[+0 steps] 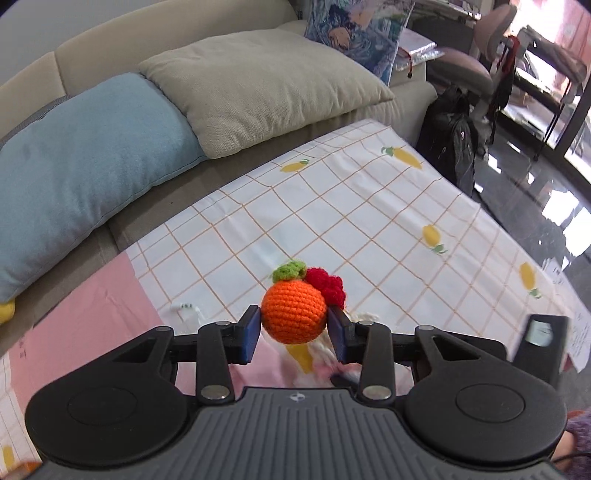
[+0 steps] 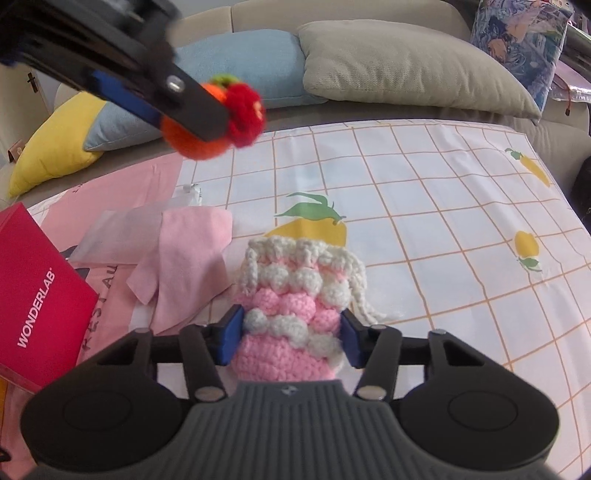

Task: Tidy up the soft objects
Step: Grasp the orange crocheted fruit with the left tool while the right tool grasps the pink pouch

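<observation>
Gripping a crochet orange [image 1: 294, 316], the left gripper [image 1: 294, 332]; right gripper [image 2: 290, 336] clasping a pink crochet pouch [image 2: 291, 314].

Both views are bright with soft, even daylight. In the left wrist view glare washes out the window area [image 1: 546, 55] at upper right, and the dark glossy floor [image 1: 535, 199] mirrors it in white patches. Fisheye distortion bends the sofa [image 2: 332, 11] and darkens the corners. The left gripper [image 2: 207, 107] shows motion blur in the right wrist view; shadows stay faint.
</observation>
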Action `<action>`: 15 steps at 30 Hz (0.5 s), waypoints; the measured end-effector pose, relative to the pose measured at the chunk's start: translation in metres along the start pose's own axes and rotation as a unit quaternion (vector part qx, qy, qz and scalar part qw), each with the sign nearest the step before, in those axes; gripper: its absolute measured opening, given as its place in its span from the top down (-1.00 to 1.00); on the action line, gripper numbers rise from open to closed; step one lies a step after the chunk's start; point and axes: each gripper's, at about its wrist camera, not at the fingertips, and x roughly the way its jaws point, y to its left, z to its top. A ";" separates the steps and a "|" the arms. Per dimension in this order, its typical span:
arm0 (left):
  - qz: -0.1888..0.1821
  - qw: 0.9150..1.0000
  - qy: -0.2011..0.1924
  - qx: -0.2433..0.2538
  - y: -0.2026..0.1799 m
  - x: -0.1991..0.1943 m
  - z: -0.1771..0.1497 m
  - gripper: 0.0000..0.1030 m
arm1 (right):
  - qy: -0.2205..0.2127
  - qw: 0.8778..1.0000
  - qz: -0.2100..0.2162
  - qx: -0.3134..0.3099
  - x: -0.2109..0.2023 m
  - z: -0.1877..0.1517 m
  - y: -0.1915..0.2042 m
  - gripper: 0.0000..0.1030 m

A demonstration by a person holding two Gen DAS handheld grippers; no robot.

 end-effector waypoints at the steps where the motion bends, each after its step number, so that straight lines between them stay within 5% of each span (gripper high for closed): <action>1: -0.003 1.000 -0.005 -0.008 -0.001 -0.009 -0.005 0.14 | -0.002 1.000 -0.004 -0.004 -0.002 -0.001 0.001 0.17; 4: -0.004 0.999 -0.024 -0.028 -0.005 -0.037 -0.022 0.14 | -0.017 0.999 -0.033 -0.024 -0.013 0.000 0.007 0.51; 15: 0.010 0.991 -0.076 -0.109 -0.009 -0.114 -0.099 0.14 | -0.032 0.998 0.021 0.048 -0.094 -0.011 0.019 0.56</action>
